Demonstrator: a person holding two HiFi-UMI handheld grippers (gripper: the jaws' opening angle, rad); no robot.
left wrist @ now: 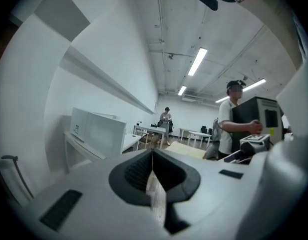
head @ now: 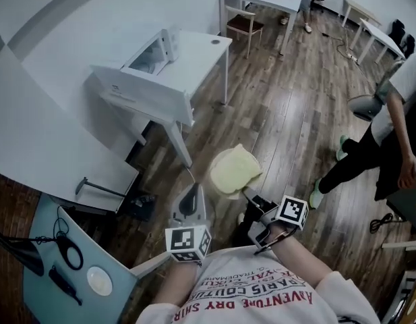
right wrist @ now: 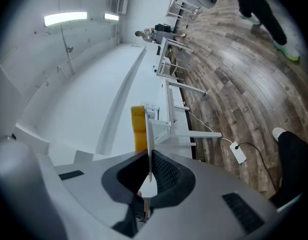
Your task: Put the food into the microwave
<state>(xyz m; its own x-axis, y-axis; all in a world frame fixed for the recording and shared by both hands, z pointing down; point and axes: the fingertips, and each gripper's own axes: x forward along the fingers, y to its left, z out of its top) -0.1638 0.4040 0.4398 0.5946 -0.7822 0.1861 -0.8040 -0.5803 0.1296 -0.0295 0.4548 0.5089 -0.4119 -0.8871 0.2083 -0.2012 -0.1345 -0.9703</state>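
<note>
A white microwave (head: pixel 152 58) stands on a white table (head: pixel 208 49) ahead at the left, with its door (head: pixel 145 92) hanging open toward me. The food, a pale yellow slice (head: pixel 236 167), lies on a white plate (head: pixel 220 184) that my right gripper (head: pixel 248 194) is shut on by the rim. In the right gripper view the plate (right wrist: pixel 149 144) stands edge-on between the jaws, with the yellow food (right wrist: pixel 138 129) on its left. My left gripper (head: pixel 192 189) is shut and holds nothing, just left of the plate. The microwave (left wrist: pixel 96 131) shows ahead in the left gripper view.
A person (head: pixel 390 123) stands on the wooden floor at the right. A long grey-white counter (head: pixel 39 147) runs along the left, and a light-blue table (head: pixel 39 245) with cables and a small dish is near my left. A chair (head: pixel 245 22) and more desks stand at the back.
</note>
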